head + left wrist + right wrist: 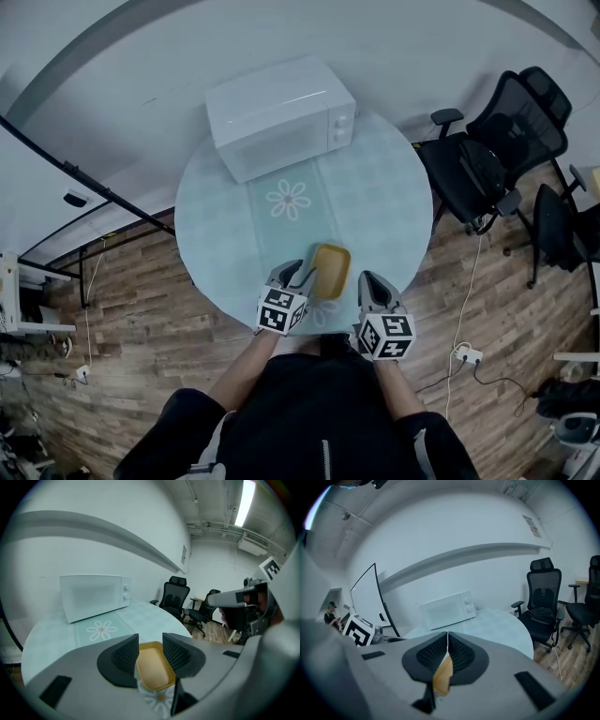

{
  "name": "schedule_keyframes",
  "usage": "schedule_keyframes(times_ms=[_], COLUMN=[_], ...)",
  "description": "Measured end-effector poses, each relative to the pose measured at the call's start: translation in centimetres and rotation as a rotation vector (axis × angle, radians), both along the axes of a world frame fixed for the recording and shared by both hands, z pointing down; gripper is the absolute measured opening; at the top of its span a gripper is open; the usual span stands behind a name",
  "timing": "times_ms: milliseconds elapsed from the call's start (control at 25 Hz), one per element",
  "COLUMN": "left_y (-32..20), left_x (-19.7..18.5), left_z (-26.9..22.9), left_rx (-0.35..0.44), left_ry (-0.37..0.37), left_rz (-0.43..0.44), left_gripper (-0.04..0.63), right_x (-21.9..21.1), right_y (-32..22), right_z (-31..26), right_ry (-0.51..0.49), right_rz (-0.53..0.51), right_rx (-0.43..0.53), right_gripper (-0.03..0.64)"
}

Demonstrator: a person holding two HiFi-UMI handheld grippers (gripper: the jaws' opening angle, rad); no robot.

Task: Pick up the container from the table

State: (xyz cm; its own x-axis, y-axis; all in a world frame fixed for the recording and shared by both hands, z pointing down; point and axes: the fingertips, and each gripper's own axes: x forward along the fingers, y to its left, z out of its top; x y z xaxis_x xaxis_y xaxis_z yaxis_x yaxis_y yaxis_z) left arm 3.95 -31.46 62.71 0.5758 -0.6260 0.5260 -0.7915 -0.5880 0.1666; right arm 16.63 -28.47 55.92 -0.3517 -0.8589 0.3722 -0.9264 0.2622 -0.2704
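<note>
A shallow yellow container (330,270) lies on the round pale-green table (380,192), near the front edge. My left gripper (298,275) is at the container's left side, with its jaws wide open. In the left gripper view the container (153,667) lies in the gap of the left gripper (150,641), and no pad visibly presses on it. My right gripper (368,281) hovers just right of the container, apart from it. Its jaws meet at the tips in the right gripper view (447,641), where a sliver of the container (443,677) shows below them.
A white microwave (279,117) stands at the far side of the table, behind a flower print (288,199). Black office chairs (497,150) stand to the right on the wood floor. A power strip with cables (466,354) lies at the lower right.
</note>
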Motion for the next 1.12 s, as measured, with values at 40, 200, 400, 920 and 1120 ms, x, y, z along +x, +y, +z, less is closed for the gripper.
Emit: schedule_keyframes(times_ms=[40, 200, 400, 920, 1120], left_y=[-0.3, -1.3, -2.0, -2.6, -2.9], left_x=[0.0, -0.4, 0.3, 1.3, 0.6], left_z=[0.5, 2.7, 6.1, 12.4, 14.3], left_rx=[-0.008, -0.042, -0.1, -0.217, -0.262], left_ry=[-0.007, -0.04, -0.082, -0.163, -0.196], left_rz=[-0.008, -0.042, -0.041, -0.043, -0.074], left_gripper=[0.147, 0.147, 0.147, 0.147, 0.147], right_x=[0.0, -0.1, 0.9, 2.8, 4.0], right_y=[-0.4, -1.7, -2.3, -2.0, -1.7], right_z=[0.1, 0.3, 0.9, 2.9, 3.3], right_ry=[0.0, 0.002, 0.005, 0.034, 0.037], right_rz=[-0.007, -0.032, -0.047, -0.073, -0.057], right_rx=[-0.003, -0.016, -0.034, -0.089, -0.099], right_gripper=[0.025, 0.025, 0.025, 0.025, 0.025])
